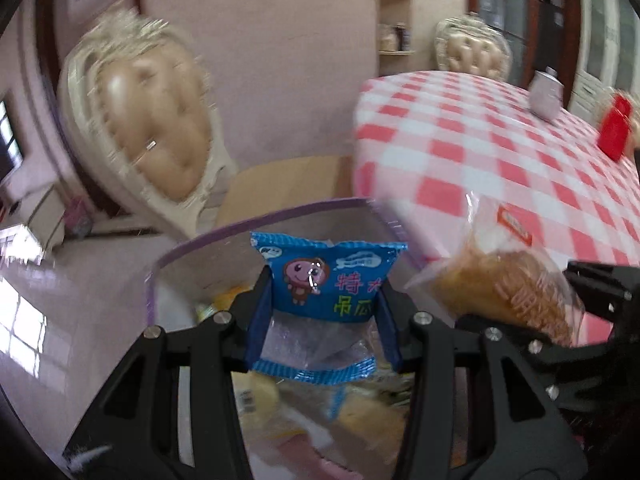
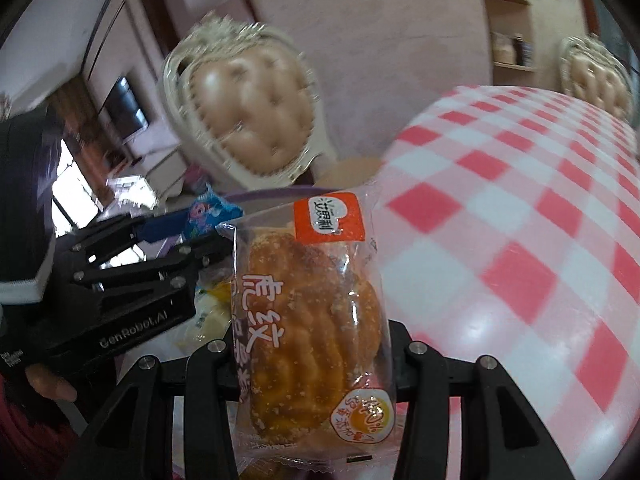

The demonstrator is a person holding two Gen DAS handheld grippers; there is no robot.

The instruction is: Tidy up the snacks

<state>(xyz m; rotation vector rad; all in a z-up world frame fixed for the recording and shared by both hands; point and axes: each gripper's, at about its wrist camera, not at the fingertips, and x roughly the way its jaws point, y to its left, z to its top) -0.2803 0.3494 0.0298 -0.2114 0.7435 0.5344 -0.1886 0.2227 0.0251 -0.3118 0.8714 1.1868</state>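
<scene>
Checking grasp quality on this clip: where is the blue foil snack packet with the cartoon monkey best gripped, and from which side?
Across the blue foil snack packet's flat middle, approaching from its clear lower end, as the left tool does. It is thin and flat, so pads on its side edges hold it steady.

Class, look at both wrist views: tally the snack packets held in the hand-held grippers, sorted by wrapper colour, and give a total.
Blue wrapper, in the left hand-held gripper: 1
Clear wrapper with orange label, in the right hand-held gripper: 1
Total: 2

Blurred chair (image 1: pixel 152 128), bin (image 1: pixel 208 240) contents indistinct, red bottle (image 1: pixel 616 128) smeared
</scene>
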